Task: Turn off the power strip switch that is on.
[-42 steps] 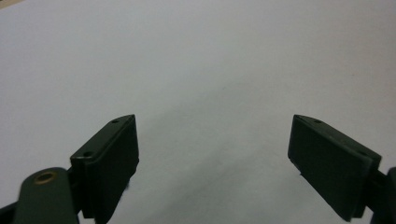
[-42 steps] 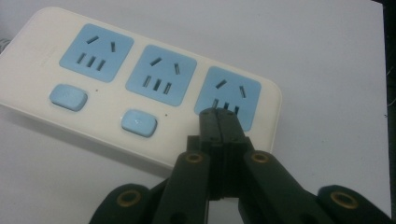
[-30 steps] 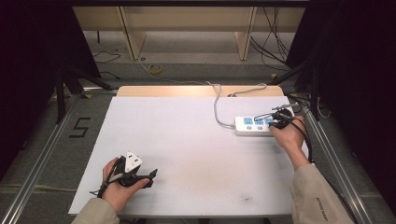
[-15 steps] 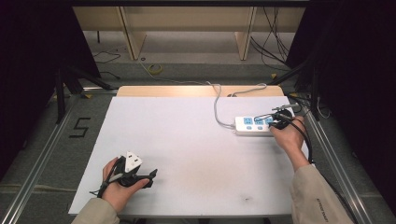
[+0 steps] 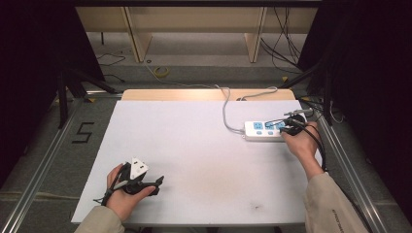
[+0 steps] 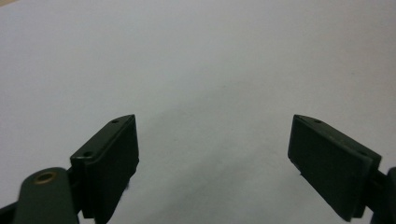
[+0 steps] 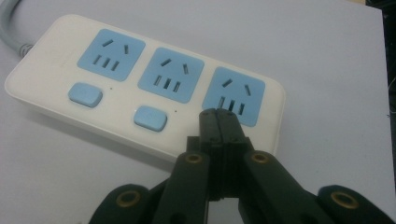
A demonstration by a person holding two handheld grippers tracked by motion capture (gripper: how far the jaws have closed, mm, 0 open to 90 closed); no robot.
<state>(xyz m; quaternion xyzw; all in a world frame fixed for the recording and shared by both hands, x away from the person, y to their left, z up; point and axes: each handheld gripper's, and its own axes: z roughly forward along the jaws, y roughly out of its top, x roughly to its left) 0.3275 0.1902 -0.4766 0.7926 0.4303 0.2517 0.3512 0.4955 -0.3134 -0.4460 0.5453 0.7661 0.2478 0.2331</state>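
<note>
The power strip (image 7: pixel 140 88) lies near the right edge of the white worktop (image 5: pixel 194 145), its grey cord (image 5: pixel 226 109) running back toward the far edge; it carries three blue sockets in a row, with blue rocker switches in front of them. In the right gripper view the right gripper (image 7: pixel 218 122) has its jaws pressed together with nothing between them, and their joined tip sits over the front of the third socket (image 7: pixel 236 95), just where that socket's own switch would lie; the switch itself is hidden under the tip, so I cannot tell whether contact is made. The step in hand looks like pressing that switch with the closed tip; doing it well probably means pushing straight down rather than forward, since the strip is loose on the worktop and could slide toward the far side; keeping the jaws shut gives one firm point, and the neighbouring switch (image 7: pixel 150 117) is well apart, so there is little risk of catching it.

Room is tight on the right: in the high view the strip lies close to the worktop's right edge, with dark cables (image 5: pixel 316 109) just beyond; the hand has free space toward the person and toward the middle. The left gripper (image 6: pixel 212 149), jaws spread wide and holding nothing, rests low near the front left corner, well apart from the work.
</note>
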